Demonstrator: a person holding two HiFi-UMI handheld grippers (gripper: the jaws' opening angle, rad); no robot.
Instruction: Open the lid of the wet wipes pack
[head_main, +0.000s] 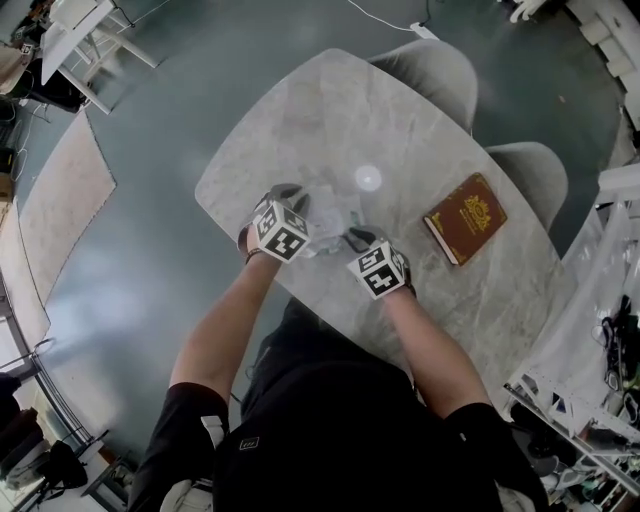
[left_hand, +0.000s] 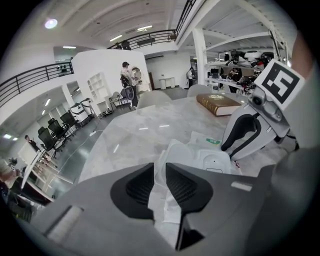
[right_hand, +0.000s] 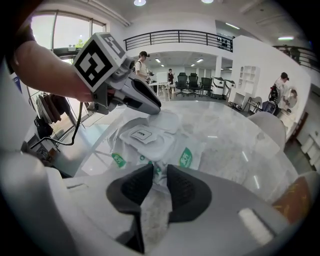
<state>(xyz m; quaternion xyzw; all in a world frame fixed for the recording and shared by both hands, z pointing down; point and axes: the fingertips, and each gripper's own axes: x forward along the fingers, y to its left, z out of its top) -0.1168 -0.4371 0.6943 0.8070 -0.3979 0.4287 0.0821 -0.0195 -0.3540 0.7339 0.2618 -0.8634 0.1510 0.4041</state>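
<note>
On the left, the left gripper (left_hand: 160, 169) is holding its jaws slightly parted, released. A white edge of the wet wipes pack (right_hand: 150, 142) is lying loosely in the gap, not pinched. The pack is resting mid-way along the marble table (head_main: 300, 110), between the two tools. The right gripper (right_hand: 160, 172) is clamping the pack's crinkled near edge between its pads. Farther right, a brown book (head_main: 465, 217) is lying flat, well apart from the pack.
</note>
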